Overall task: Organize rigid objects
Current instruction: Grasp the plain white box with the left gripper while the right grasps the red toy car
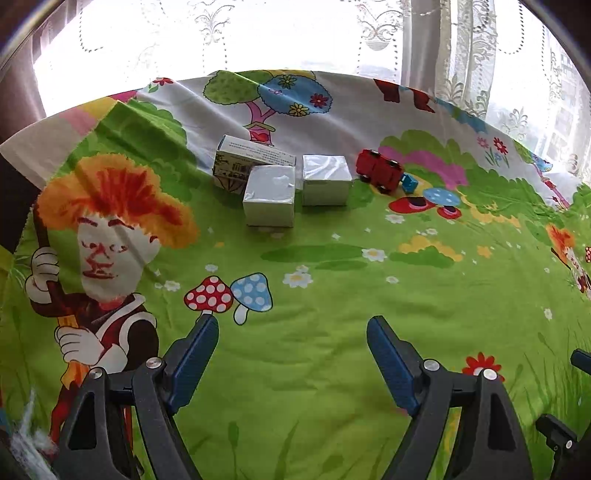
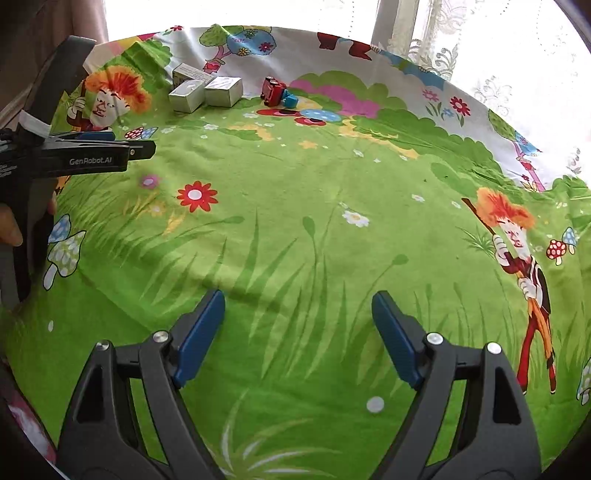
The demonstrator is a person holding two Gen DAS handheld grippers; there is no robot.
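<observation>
Silver-wrapped cubes (image 1: 269,195), a printed carton (image 1: 243,162) and a red toy car (image 1: 378,170) lay bunched at the far side of the cartoon cloth (image 1: 332,295), seemingly unsorted, while left gripper (image 1: 291,328) and right gripper (image 2: 297,302) gaped wide, empty

A home, most likely a bedroom or living room by a window; a bright green cotton sheet printed with cartoon children, spotted mushrooms and flowers (image 2: 295,221) covers the flat surface like bedding; white lace net curtains with an embroidered floral pattern (image 1: 369,33) hang just behind it, daylight glaring through them; a dark brown heavy drape (image 1: 18,74) hangs at the left edge; a small red plastic toy car (image 1: 378,170) lying on the sheet suits a household with children.
</observation>
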